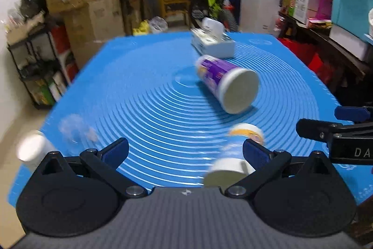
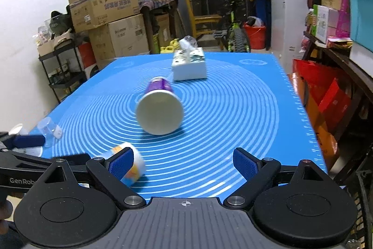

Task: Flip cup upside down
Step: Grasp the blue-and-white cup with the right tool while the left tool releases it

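A purple and white paper cup lies on its side near the middle of the blue mat, its wide end towards me; it also shows in the right wrist view. A smaller orange and white cup lies on its side near my left gripper's right finger; in the right wrist view it sits behind my right gripper's left finger. My left gripper is open and empty over the mat's near edge. My right gripper is open and empty, short of the purple cup.
A white tissue box stands behind the purple cup. A clear plastic cup and a white cup sit at the mat's left edge. Cardboard boxes, shelves, a bicycle and a chair crowd the room beyond.
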Demonstrator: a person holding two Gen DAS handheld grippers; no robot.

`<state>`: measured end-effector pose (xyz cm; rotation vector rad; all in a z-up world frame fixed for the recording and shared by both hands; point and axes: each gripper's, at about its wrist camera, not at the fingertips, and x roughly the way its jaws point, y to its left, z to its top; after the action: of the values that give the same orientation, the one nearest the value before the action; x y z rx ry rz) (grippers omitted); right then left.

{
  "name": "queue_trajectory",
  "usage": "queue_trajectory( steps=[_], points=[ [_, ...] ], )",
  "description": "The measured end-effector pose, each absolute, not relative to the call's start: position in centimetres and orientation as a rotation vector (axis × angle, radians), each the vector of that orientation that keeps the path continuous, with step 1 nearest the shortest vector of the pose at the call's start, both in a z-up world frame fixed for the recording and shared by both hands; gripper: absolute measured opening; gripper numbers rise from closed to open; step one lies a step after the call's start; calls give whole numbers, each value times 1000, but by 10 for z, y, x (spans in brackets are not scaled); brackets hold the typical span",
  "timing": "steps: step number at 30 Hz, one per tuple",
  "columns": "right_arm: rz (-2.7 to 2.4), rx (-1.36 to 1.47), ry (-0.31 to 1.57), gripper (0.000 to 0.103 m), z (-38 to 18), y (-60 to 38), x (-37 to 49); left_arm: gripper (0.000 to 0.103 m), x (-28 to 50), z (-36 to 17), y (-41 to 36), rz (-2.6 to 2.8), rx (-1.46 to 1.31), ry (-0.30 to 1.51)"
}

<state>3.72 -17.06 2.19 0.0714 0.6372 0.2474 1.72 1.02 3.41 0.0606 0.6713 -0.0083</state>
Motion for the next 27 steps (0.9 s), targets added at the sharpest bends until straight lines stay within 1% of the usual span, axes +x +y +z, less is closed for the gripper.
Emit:
queue_trajectory(
  steps=[6,12,18,20,22,23,24,27],
  points=[
    [296,98,712,92,26,-142,55,102,29,32,42,54,34,671],
    [316,155,866,92,14,-115,84,102,36,16,64,89,-8,674],
    [320,250,1012,91,-5,-106,110,102,32,11,68,72,-22,663],
    [318,270,1050,86,-10,-102,116,102,32,9,70,64,-24,662],
    [312,268,1085,78,-14,-99,121,102,32,7,71,61,-24,665],
    [313,268,1106,77,-16,-98,123,102,32,7,72,61,-23,666],
    [319,278,1117,74,-18,-97,123,102,31,6,72,61,-23,666],
    [320,295,1130,73,-18,-96,125,102,30,4,73,60,-25,669]
  ],
)
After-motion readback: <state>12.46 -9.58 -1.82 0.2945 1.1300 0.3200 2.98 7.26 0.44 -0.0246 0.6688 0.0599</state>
